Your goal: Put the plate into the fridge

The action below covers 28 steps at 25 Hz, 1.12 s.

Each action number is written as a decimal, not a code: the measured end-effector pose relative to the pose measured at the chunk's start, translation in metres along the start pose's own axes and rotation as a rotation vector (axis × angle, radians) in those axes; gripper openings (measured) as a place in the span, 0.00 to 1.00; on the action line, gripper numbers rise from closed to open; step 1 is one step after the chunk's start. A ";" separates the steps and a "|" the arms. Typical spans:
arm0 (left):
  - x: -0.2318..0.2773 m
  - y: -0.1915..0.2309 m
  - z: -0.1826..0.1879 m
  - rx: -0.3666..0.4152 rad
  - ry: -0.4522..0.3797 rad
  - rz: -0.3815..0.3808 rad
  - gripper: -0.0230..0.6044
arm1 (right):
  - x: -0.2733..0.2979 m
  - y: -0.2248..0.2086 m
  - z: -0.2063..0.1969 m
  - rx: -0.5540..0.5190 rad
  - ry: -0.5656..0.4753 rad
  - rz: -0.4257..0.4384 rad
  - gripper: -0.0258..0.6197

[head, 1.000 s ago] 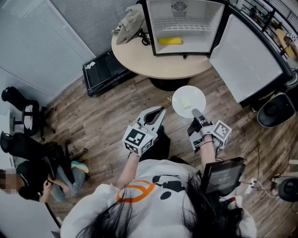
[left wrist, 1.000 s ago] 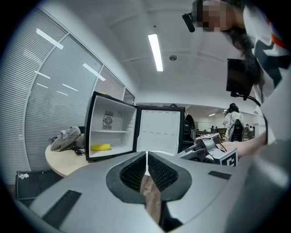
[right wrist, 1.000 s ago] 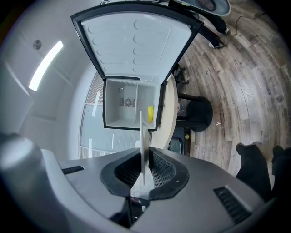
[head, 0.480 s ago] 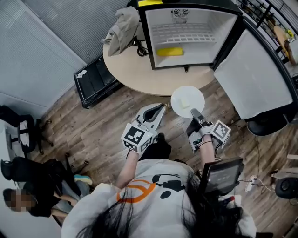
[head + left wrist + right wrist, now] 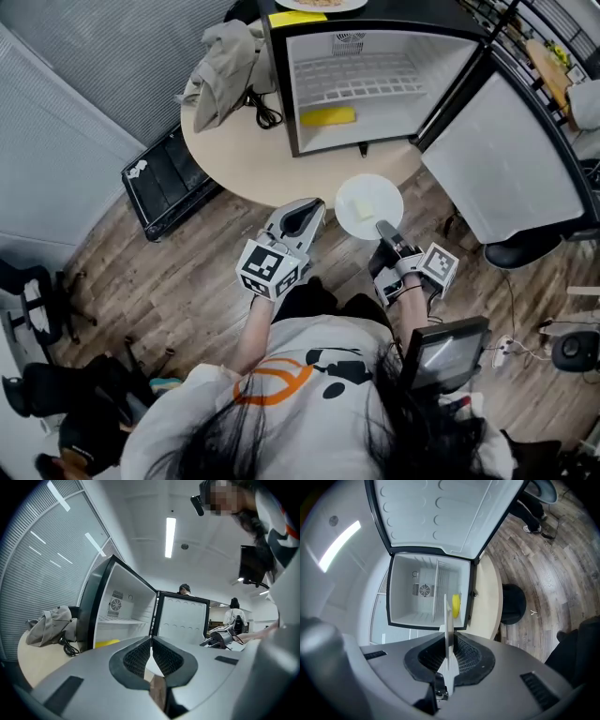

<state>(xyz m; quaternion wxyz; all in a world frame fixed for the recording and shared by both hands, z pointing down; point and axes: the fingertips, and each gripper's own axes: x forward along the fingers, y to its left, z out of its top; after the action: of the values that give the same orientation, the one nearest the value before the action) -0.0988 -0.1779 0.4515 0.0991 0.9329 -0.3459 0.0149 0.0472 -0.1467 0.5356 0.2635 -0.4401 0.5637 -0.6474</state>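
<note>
A white plate (image 5: 367, 203) hangs level over the near edge of the round table (image 5: 239, 159), with a pale square thing lying on it. My right gripper (image 5: 382, 229) is shut on its near rim. In the right gripper view the plate (image 5: 447, 625) shows edge-on, clamped between the pads. The small fridge (image 5: 370, 80) stands open on the table, a yellow thing (image 5: 328, 116) on its floor. My left gripper (image 5: 312, 206) hovers beside the plate at the table's edge, shut and holding nothing. Its pads (image 5: 140, 656) meet in the left gripper view, which faces the fridge (image 5: 119, 616).
The fridge door (image 5: 511, 155) swings out to the right. A grey cloth bag (image 5: 217, 54) and a black cable (image 5: 260, 108) lie on the table's left side. Another plate (image 5: 319, 5) sits on the fridge's top. A black case (image 5: 167, 186) lies on the floor left.
Both grippers and the plate have come closer to the table and the fridge; the plate now hangs over the table's edge. The grip on the plate is unchanged.
</note>
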 end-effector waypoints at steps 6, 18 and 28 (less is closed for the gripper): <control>0.014 -0.005 -0.007 -0.009 0.017 -0.050 0.06 | -0.004 -0.004 0.013 0.000 -0.038 -0.019 0.09; 0.039 0.022 -0.004 0.058 0.065 -0.003 0.06 | 0.046 -0.003 0.051 0.038 -0.022 -0.006 0.09; 0.108 0.048 0.010 0.073 0.073 -0.006 0.06 | 0.109 0.006 0.119 0.053 -0.041 -0.004 0.09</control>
<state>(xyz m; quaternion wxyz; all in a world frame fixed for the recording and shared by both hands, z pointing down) -0.0483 -0.2853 0.4609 0.0774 0.9358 -0.3385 0.0611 0.0975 -0.2988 0.5566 0.2852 -0.4474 0.5398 -0.6536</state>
